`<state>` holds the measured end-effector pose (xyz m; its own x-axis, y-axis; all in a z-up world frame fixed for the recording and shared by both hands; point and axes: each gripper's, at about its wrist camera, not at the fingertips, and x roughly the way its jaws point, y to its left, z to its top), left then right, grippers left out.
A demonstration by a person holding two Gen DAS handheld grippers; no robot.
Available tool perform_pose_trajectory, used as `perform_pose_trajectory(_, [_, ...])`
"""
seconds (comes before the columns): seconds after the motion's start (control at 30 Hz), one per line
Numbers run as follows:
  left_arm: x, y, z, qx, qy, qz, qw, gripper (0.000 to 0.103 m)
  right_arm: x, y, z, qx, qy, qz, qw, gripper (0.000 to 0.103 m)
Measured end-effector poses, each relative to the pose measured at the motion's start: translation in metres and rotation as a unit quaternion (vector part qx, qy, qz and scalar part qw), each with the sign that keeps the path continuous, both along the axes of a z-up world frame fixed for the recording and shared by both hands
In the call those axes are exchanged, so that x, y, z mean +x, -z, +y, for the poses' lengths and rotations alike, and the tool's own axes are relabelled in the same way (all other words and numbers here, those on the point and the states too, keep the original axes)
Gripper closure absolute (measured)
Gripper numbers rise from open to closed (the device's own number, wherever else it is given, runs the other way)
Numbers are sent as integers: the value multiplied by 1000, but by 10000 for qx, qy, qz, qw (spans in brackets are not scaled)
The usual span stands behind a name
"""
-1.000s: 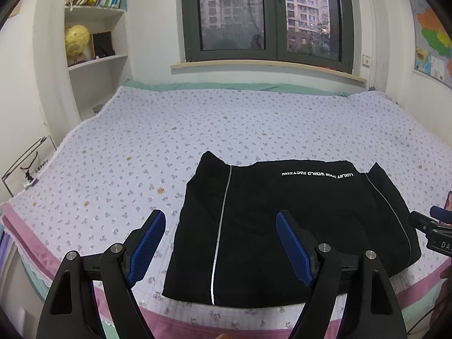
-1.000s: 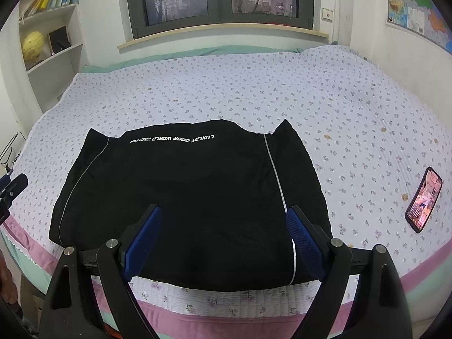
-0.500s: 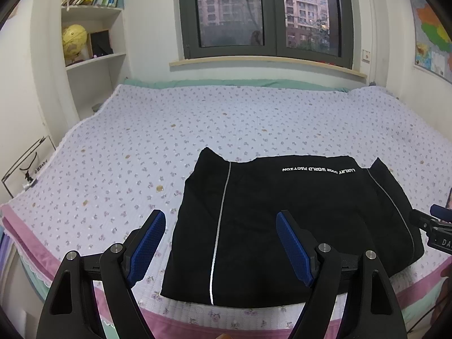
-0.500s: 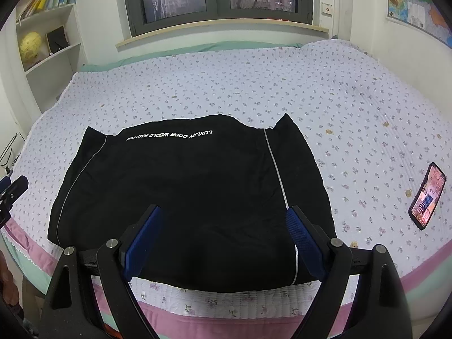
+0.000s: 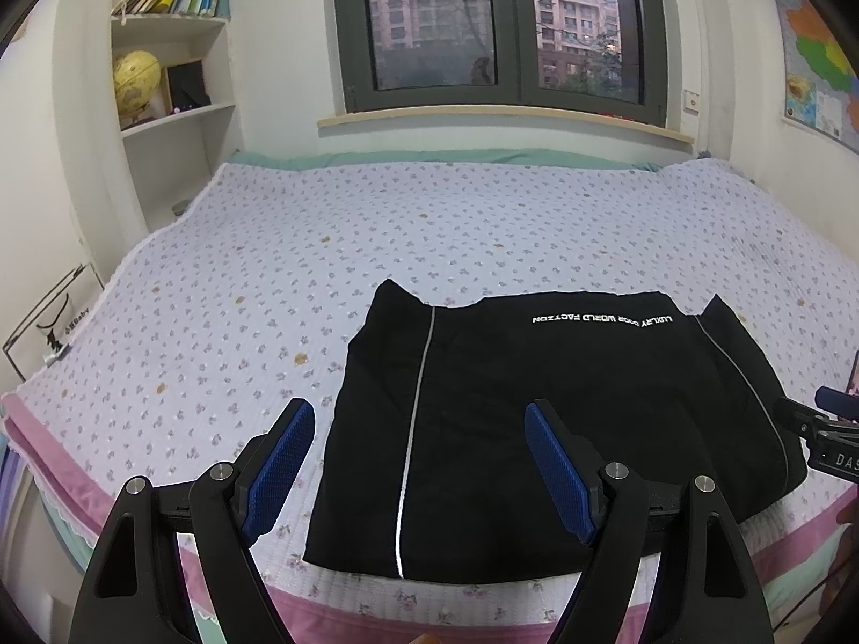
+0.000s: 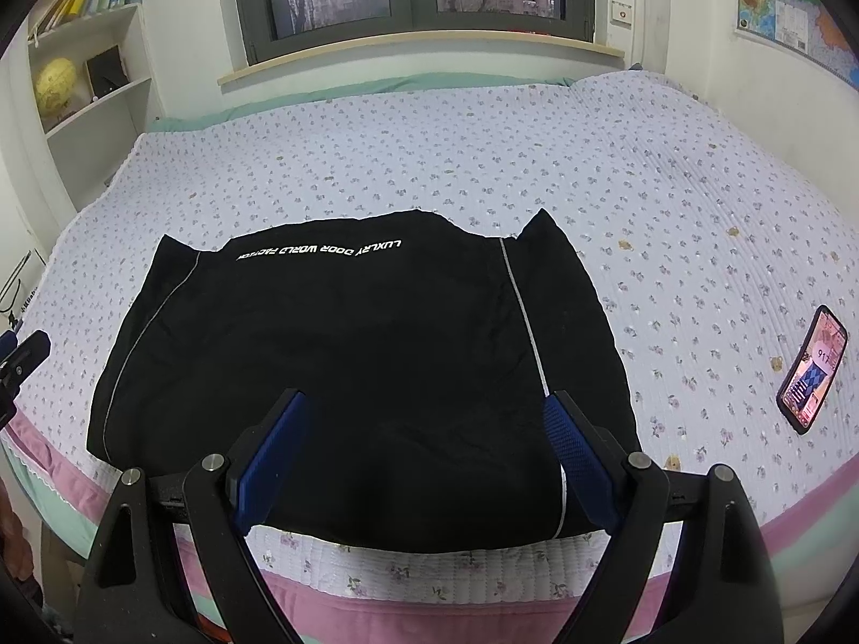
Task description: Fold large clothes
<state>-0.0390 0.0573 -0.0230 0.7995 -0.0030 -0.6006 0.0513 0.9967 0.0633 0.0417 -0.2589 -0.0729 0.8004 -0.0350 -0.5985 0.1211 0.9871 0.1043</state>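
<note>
A black garment [image 5: 537,418] with white lettering and thin silver side stripes lies folded flat near the front edge of the bed; it also shows in the right wrist view [image 6: 349,354]. My left gripper [image 5: 419,461] is open and empty, held above the garment's front left part. My right gripper [image 6: 424,456] is open and empty, held above the garment's front right part. Neither touches the cloth. The right gripper's tip shows at the right edge of the left wrist view [image 5: 827,429].
The bed [image 5: 322,247] has a floral quilt with a pink front edge. A lit phone [image 6: 813,370] lies on the quilt to the right of the garment. A shelf with books and a globe [image 5: 137,80] stands at the left wall. A window is behind the bed.
Both grippers have drawn back and up a little from the bed; the garment lies still and both grippers stay open.
</note>
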Motion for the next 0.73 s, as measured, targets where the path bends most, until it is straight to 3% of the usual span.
perform_pose_trajectory(0.73, [3,4,-10,78,285,-38,9996,22,9,6,-4,-37,2,84,10000,12])
